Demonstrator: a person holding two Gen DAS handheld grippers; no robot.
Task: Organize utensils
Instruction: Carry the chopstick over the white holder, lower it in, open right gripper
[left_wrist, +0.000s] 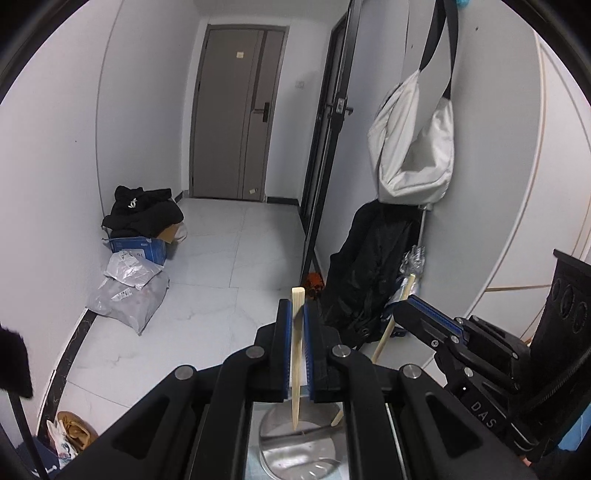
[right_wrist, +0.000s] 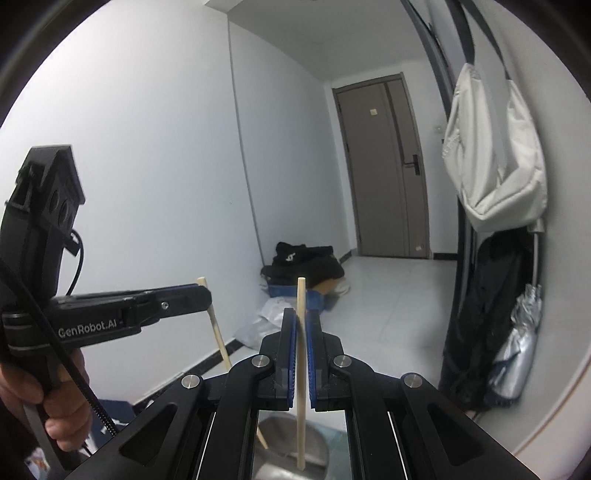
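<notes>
My left gripper (left_wrist: 295, 314) pinches one chopstick (left_wrist: 296, 354) and my right gripper (right_wrist: 302, 321) another chopstick (right_wrist: 301, 373), both upright with tips over the steel container (left_wrist: 295, 443). Neither is released yet; dropping them in remains.

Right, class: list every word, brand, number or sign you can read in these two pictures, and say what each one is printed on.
"GenRobot.AI": on the side of the left gripper, seen from the right wrist.
"DAS": on the body of the right gripper, seen from the left wrist; the rest is cut off.
Labels on the grey parcel bags, print on the blue box, the sticker on the door: too small to read.
</notes>
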